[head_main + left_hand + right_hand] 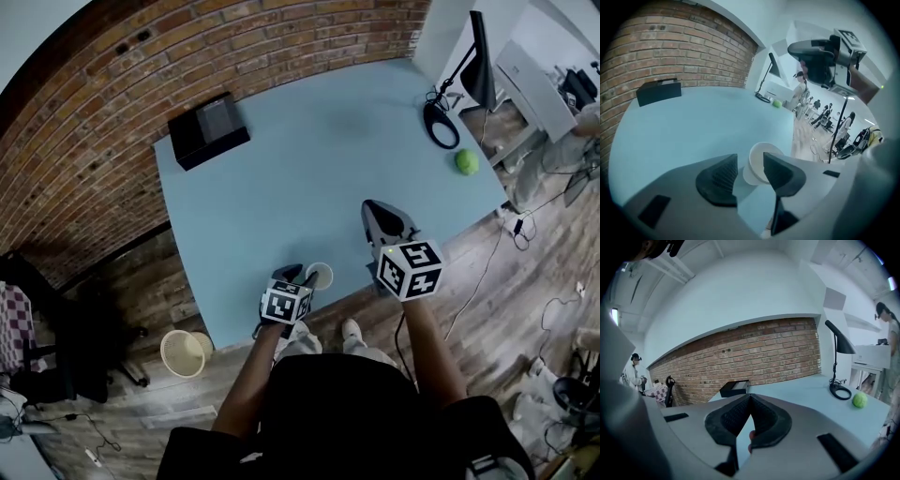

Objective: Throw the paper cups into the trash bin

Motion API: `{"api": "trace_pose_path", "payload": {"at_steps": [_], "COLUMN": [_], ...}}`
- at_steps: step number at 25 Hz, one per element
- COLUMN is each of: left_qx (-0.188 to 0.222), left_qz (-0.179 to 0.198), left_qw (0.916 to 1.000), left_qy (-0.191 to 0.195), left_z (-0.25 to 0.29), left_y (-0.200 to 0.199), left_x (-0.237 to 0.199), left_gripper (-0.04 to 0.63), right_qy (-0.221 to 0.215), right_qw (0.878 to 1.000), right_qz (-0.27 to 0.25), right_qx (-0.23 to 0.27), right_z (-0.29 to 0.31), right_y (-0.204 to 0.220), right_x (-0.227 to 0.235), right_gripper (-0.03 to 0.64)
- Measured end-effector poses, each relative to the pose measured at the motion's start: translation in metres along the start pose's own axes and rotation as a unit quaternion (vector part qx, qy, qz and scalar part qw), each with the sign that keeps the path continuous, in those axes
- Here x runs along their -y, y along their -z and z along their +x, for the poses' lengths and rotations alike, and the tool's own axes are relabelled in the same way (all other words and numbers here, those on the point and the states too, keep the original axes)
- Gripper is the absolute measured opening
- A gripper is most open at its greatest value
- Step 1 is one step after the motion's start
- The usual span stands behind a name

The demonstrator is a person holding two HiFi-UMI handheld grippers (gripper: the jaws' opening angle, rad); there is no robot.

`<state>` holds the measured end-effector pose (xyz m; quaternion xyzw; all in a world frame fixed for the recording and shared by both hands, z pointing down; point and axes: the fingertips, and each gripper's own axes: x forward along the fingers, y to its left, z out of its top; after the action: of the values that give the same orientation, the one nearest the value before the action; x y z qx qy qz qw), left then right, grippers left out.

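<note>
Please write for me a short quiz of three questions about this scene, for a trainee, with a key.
1. True or false: the jaws of the right gripper stand apart.
2. What stands between the jaws of the left gripper? A) green ball B) paper cup C) black box
3. Where is the trash bin: on the table or on the floor?
Key: 1 false, they are together. 2 B. 3 on the floor, beside the table.

No readable words, brands or numbers — only coded square markers on the left cube [286, 302] and right cube [410, 270]
</note>
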<state>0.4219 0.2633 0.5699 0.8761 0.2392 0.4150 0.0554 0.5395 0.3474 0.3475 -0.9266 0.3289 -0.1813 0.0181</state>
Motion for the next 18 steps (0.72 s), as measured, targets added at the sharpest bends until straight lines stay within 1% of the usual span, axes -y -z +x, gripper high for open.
{"api": "trace_pose_path", "payload": {"at_steps": [4, 6, 9, 10, 15, 18], "left_qx": [-0.038, -0.046, -0.049, -0.048, -0.045, -0.045], "left_qz": [0.023, 0.03, 0.031, 0.031, 0.03, 0.033], "left_qw": [0.999, 0.9985, 0.9982, 0.9982, 0.9984, 0.9982], "left_qy": [0.007, 0.009, 0.017, 0.018, 0.016, 0.02], "left_z": [0.015, 0.019, 0.022, 0.023, 0.022, 0.021], "left_y": [0.008, 0.009, 0.009, 0.009, 0.007, 0.007], "left_x": [-0.004, -0.004, -0.004, -0.005, -0.011, -0.011], "left_gripper": [0.166, 0.166, 0.164, 0.156, 0.064, 0.051], "right_qy": [0.013, 0.019, 0.026, 0.028, 0.028, 0.026], "right_qw": [1.0, 1.0, 1.0, 1.0, 1.0, 1.0], "right_qz": [0.003, 0.005, 0.008, 0.008, 0.012, 0.013], "right_qx": [-0.004, -0.006, -0.006, -0.006, -0.004, -0.002], "right_z": [0.004, 0.005, 0.006, 0.007, 0.01, 0.013], "right_y": [0.003, 0.004, 0.005, 0.005, 0.002, 0.0], "right_x": [0.002, 0.004, 0.007, 0.008, 0.004, 0.001], "right_gripper": [0.003, 0.003, 0.003, 0.003, 0.003, 0.003]}}
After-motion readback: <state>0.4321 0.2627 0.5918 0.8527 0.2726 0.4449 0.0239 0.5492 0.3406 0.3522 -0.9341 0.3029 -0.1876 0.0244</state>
